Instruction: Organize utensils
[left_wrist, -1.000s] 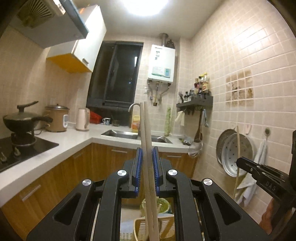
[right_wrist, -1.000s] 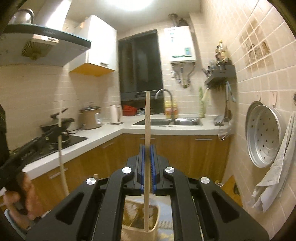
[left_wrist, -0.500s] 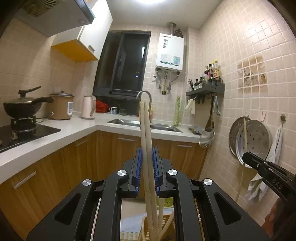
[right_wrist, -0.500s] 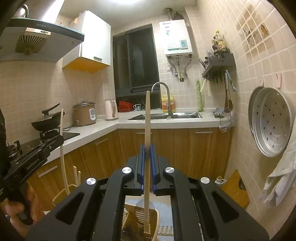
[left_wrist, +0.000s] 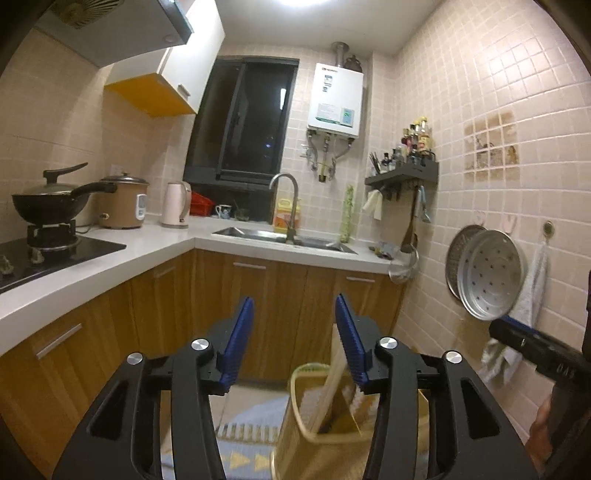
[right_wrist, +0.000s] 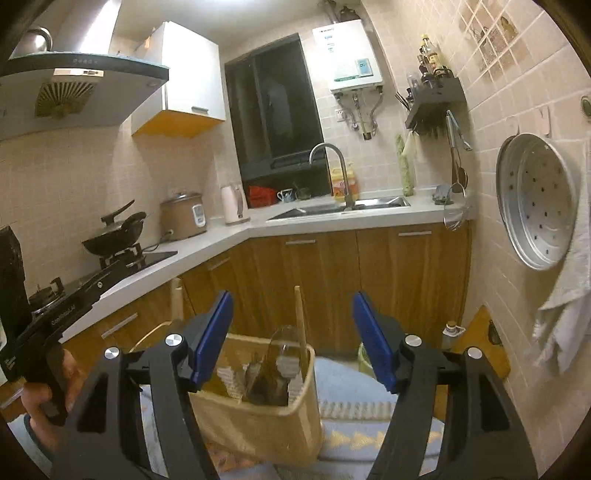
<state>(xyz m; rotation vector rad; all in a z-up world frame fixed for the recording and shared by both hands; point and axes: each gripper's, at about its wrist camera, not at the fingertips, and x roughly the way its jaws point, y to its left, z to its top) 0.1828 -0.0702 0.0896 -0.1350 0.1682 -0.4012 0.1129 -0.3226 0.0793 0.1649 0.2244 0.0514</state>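
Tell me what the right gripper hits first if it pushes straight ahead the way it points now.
Probably the wooden stick standing in the beige utensil holder, just ahead of the open right gripper; depth is hard to judge.

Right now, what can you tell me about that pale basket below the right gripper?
The basket is a pale yellow, plastic-looking utensil holder with smooth walls and a slotted white panel inside. It sits on a light blue patterned mat in front of the wooden cabinets, seemingly tilted. A wooden stick leans in it, rising above the rim, beside dark and clear-handled utensils I cannot identify. The right gripper hangs open above it, its jaws having just opened, touching nothing.
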